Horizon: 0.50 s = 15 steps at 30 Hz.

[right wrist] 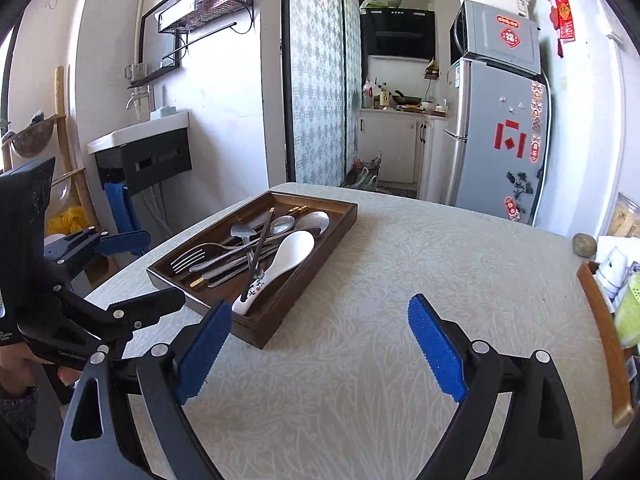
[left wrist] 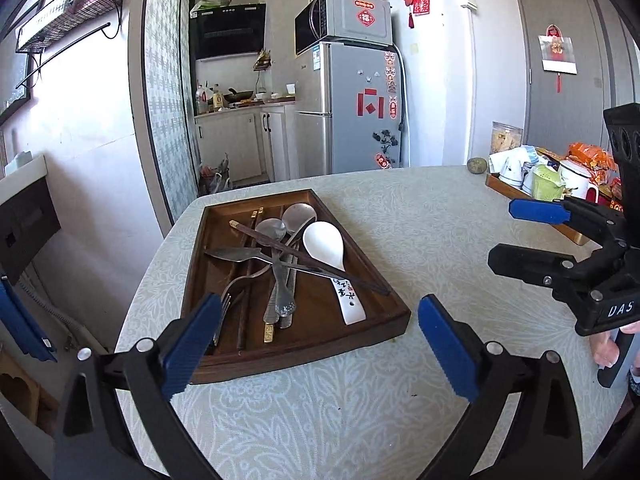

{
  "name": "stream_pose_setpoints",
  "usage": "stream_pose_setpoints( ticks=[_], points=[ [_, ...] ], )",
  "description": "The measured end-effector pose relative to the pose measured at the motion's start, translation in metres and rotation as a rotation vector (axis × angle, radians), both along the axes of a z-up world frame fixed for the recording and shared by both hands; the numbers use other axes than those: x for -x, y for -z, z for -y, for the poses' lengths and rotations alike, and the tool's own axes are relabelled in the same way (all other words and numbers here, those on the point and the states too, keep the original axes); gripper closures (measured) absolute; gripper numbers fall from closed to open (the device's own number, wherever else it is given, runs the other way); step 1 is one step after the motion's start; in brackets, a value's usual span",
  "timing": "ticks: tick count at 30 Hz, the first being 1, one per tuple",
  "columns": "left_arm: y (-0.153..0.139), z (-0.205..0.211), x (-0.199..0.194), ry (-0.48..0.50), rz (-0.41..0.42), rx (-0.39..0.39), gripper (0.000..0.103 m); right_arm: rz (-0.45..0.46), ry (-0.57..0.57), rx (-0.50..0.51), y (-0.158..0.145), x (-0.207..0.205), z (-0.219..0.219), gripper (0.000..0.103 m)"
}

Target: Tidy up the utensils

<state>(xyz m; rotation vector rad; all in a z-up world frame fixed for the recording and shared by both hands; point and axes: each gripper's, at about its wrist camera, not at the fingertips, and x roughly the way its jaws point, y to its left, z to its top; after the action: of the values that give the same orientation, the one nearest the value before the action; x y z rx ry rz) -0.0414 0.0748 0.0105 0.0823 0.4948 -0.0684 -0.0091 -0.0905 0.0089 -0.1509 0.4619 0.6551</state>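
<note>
A dark wooden tray [left wrist: 394, 314] [right wrist: 344, 216] lies on the pale patterned tablecloth with a jumble of utensils in it. A white ceramic spoon [left wrist: 324, 242] [right wrist: 290, 250], metal spoons [left wrist: 272, 229], a fork [right wrist: 188, 259] and dark chopsticks [left wrist: 308, 261] lie crossed over one another. My left gripper [left wrist: 319, 303] hovers at the tray's near end, open and holding nothing. My right gripper [right wrist: 320, 306] is open over bare cloth just right of the tray, also holding nothing. Each gripper shows in the other's view, the right gripper [left wrist: 508, 232] and the left gripper [right wrist: 162, 270], both open.
A second wooden tray [left wrist: 516, 196] [right wrist: 604, 328] with cups, a mug and snack packets sits at the table's right edge. A small round stone-like lump [left wrist: 476, 165] [right wrist: 584, 245] lies near it. The table ends just left of the utensil tray. A fridge stands beyond.
</note>
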Motion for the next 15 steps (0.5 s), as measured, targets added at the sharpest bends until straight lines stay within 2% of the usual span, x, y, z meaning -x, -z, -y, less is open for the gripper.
stream_pose_setpoints(
  ticks=[7,15],
  points=[
    [0.001,0.004,-0.001,0.005,0.000,-0.024,0.003,0.078,0.040,-0.021,0.008,0.012,0.007,0.011],
    [0.000,-0.002,0.003,-0.002,0.023,0.001,0.003,0.131,0.038,-0.050,0.003,0.021,0.012,0.003]
  ],
)
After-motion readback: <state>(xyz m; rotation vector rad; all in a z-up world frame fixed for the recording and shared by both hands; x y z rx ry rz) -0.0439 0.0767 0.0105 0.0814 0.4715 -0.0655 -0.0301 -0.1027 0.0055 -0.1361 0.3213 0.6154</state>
